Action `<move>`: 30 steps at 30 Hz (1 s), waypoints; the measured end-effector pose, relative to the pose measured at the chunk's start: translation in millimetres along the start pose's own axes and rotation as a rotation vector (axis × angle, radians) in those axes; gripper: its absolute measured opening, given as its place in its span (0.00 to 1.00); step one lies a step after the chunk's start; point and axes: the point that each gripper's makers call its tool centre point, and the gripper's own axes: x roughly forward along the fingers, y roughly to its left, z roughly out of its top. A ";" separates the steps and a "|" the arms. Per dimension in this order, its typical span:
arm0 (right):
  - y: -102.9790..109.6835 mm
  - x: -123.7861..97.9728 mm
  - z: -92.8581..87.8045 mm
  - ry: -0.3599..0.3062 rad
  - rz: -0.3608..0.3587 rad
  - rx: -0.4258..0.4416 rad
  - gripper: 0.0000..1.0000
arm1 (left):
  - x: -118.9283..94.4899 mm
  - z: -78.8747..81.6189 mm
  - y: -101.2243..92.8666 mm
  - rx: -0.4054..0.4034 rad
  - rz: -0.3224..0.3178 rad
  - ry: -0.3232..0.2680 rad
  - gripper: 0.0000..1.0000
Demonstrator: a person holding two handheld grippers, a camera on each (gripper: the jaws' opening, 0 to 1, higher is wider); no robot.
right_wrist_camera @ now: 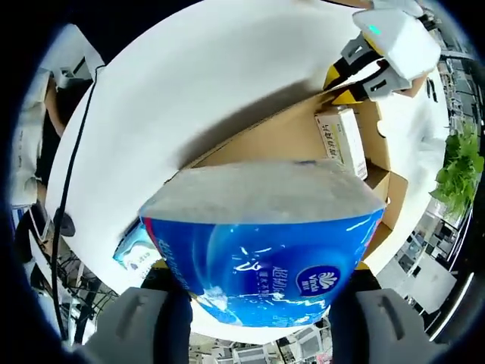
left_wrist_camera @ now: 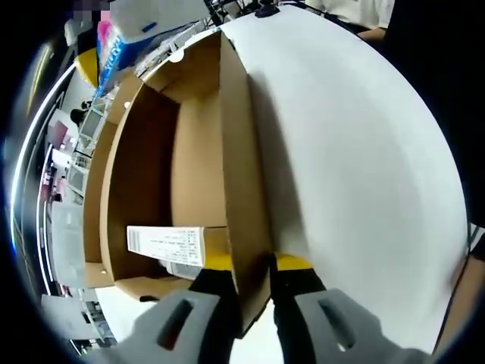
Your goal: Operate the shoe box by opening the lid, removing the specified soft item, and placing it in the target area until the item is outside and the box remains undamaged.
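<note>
**Tissue pack out of the box, placing still to come**

Cardboard is what I see first: the shoe box (left_wrist_camera: 189,152) lies open on the white table (left_wrist_camera: 364,152), its inside bare apart from a small white labelled carton (left_wrist_camera: 167,246) lying near the 7 o'clock corner in the left gripper view. The left gripper (left_wrist_camera: 254,284) has its two jaws closed on the box's side wall, one jaw inside and one outside, apparently steadying it. In the right gripper view that same gripper comes in at about 1 o'clock, sitting on the box edge.

The right gripper (right_wrist_camera: 258,299) pinches a soft blue-and-white tissue pack (right_wrist_camera: 261,235) between its jaws, the pack held up close to the camera and lifted clear of the box (right_wrist_camera: 288,136), which lies behind it towards 12 o'clock. A second small packet (right_wrist_camera: 136,246) lies on the table at about 8 o'clock.

My reading: opening is done, and the soft item is out. What remains is setting the pack down in the target area, which I cannot pick out, then letting go. The box walls look straight and untorn where visible.
</note>
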 end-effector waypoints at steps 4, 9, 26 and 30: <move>-3.4 -13.4 -10.4 0.021 -0.036 0.052 0.73 | 0.0 0.0 0.0 0.000 0.000 0.002 0.13; 3.7 -22.5 -17.1 0.044 -0.036 0.087 0.73 | 0.0 -0.4 0.1 0.001 0.000 0.001 0.13; 46.1 -39.9 -30.0 0.078 -0.030 0.266 0.73 | 0.0 -1.2 0.1 -0.001 0.000 0.006 0.13; 61.4 -45.6 -34.0 0.092 -0.012 0.309 0.72 | 0.1 -1.5 0.6 -0.001 0.000 0.004 0.13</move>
